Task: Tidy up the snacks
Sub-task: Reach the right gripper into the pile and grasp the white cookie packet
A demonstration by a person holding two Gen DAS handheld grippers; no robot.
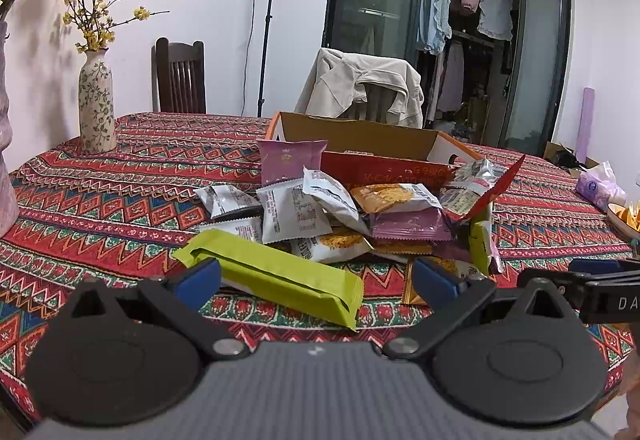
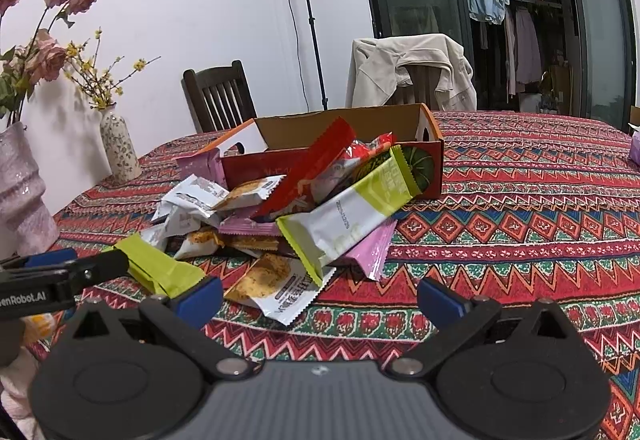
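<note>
Snack packets (image 1: 320,212) lie heaped on the patterned worktop (image 1: 120,180) against an open cardboard box (image 1: 372,144). The left tongs (image 1: 316,280) are spread apart, empty, around a green bar (image 1: 276,276). Only the right view shows packets leaning into the box; the right tongs (image 2: 320,298) also gape empty.

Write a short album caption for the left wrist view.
Open left gripper hovers before a green packet and heaped snacks beside a cardboard box.

Both grippers, left gripper (image 1: 316,278) and right gripper (image 2: 320,296), had black linkages, blue fingertip pads, silver pivot screws, ribbed grey bodies
</note>
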